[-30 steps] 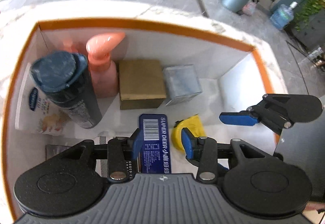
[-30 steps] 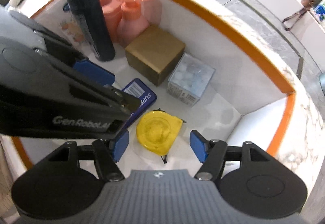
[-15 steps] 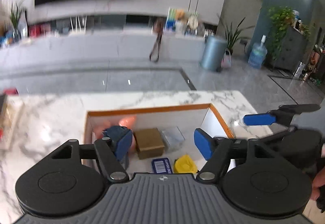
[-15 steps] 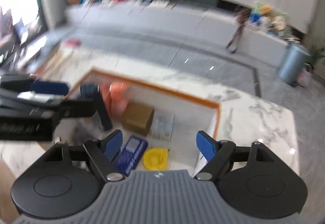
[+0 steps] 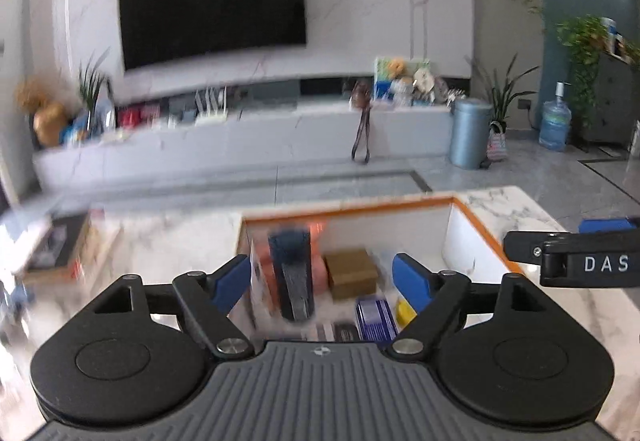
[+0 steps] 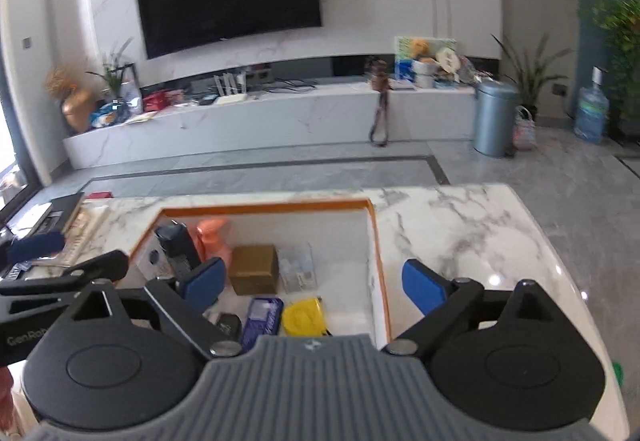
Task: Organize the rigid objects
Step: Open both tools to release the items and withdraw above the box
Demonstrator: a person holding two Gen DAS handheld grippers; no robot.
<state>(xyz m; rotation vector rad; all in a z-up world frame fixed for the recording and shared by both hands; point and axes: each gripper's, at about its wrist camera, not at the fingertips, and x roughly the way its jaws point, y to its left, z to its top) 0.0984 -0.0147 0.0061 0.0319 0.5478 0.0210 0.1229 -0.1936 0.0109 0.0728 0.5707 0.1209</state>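
Observation:
A white box with an orange rim [image 6: 268, 207] sits on the marble table [image 6: 460, 233]. Inside stand a dark bottle [image 6: 178, 245], a pink pump bottle [image 6: 214, 241], a brown box [image 6: 256, 269] and a clear box [image 6: 298, 271]. A blue tin [image 6: 262, 319] and a yellow tape measure [image 6: 304, 317] lie at the front. My right gripper [image 6: 314, 281] hovers above the near side, jaws opening, nothing between them. My left gripper [image 5: 322, 277] hangs the same way above the dark bottle [image 5: 294, 273] and blue tin [image 5: 376, 317], jaws opening and empty.
Books and papers [image 6: 80, 225] lie on the table left of the box. Bare marble runs right of the box to the table's rounded edge. Beyond the table are a floor, a blue-grey bin [image 6: 494, 117] and a low TV bench.
Both grippers have risen and drawn back out of the box, tilting up so the room shows. Their jaws have widened. The blue tin and yellow tape measure stay lying in the box.

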